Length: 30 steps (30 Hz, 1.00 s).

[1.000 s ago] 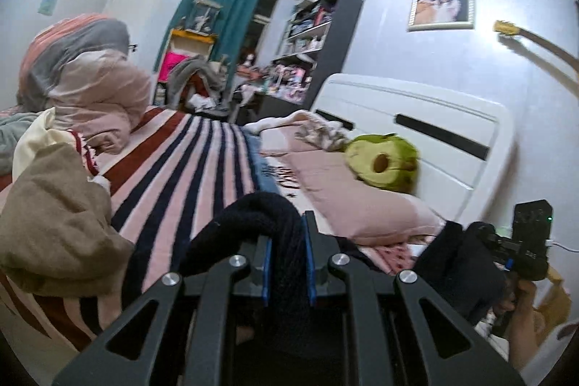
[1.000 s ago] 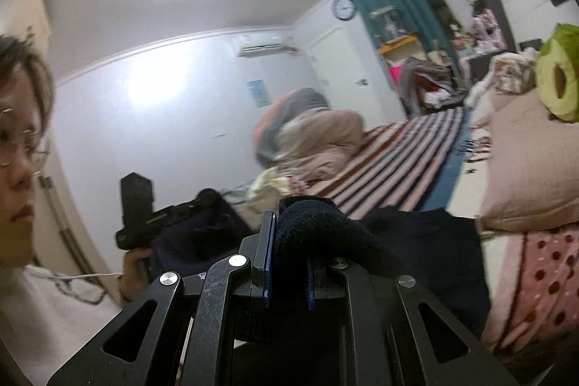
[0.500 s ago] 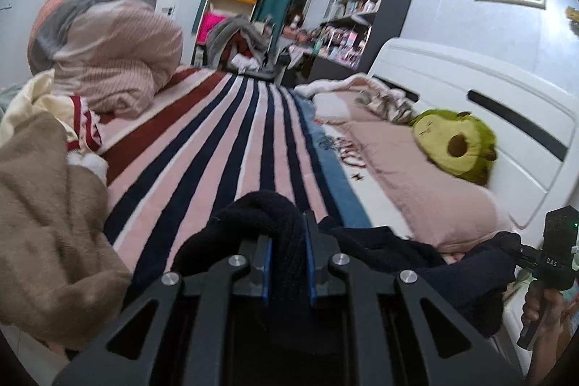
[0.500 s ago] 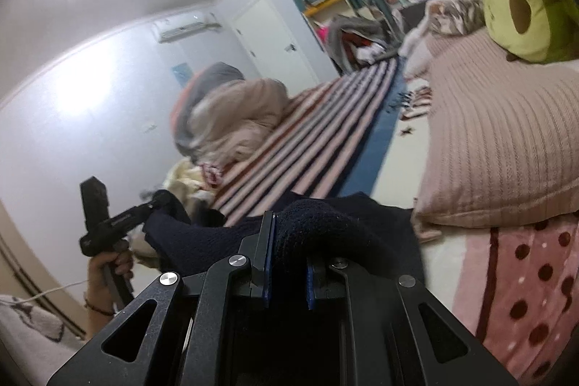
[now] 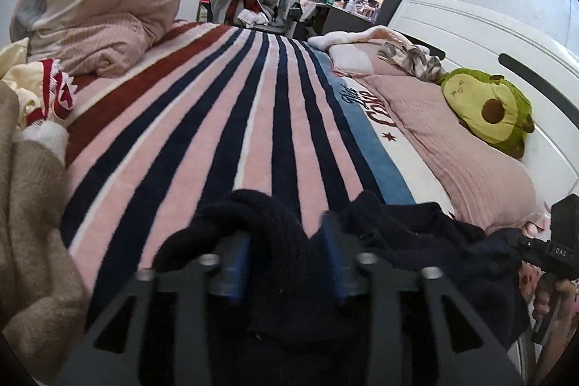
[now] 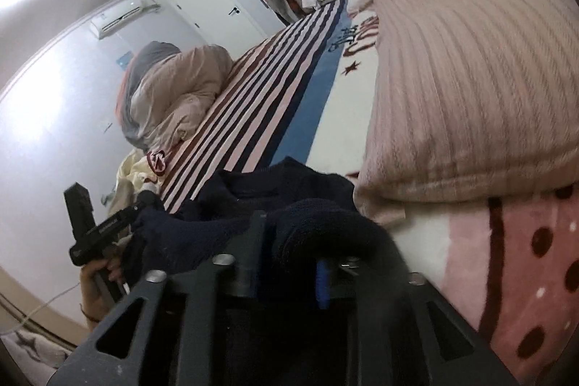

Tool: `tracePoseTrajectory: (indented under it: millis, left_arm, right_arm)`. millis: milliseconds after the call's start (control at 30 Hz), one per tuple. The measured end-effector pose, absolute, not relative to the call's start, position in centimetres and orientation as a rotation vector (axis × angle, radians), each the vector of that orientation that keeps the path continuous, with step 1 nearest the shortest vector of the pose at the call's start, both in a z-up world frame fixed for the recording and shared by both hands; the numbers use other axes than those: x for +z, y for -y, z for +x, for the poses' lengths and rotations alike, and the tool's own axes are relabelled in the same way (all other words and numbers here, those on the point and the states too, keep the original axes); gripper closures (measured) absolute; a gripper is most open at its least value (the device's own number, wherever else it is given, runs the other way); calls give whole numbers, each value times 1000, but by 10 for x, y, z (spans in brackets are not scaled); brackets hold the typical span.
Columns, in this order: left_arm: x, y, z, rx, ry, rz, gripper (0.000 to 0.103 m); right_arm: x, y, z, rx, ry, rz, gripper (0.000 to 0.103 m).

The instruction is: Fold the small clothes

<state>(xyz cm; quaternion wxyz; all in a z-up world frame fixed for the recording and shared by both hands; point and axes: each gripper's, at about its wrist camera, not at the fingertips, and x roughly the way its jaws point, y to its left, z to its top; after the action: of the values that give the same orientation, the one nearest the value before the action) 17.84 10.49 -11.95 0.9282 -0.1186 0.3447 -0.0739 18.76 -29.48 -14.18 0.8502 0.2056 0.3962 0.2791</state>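
While the dark navy knit garment (image 5: pixel 416 234) lies low over the near end of the striped blanket (image 5: pixel 231 118), the left gripper (image 5: pixel 286 241) has its jaws spread with cloth slack between them, and the right gripper (image 6: pixel 289 241) looks the same, though a fold hides part of it. Soft, light and floppy, it should be taken at edges or corners. A pink pillow (image 6: pixel 470 78) just beside it and a beige sweater (image 5: pixel 29 223) crowd the folding space.

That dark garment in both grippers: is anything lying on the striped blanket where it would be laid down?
Nothing visible. The dark garment hangs between both grippers over bare striped blanket; the beige clothes pile and pink pillow sit off to either side.
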Motion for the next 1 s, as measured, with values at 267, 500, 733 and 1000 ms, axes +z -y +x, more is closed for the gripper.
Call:
tracePoseTrajectory:
  millis: [267,500,733,1000]
  left_arm:
    - [-80,-118,138,-134,-610,-227,31]
    - [-72,-93,113,-244,-618,-190,30]
    - [-82,-79,114,-274,-651,-168,30]
    - [-94,-76,131,-272,-658,-150,30]
  right_arm:
    - [-106,317,155,574,-718,440,33]
    - [-84,291,139,597,-676,271,32]
    - [-107,240,173,578,-734,-110,32]
    - [-138,200,197,598,-799,-367,50]
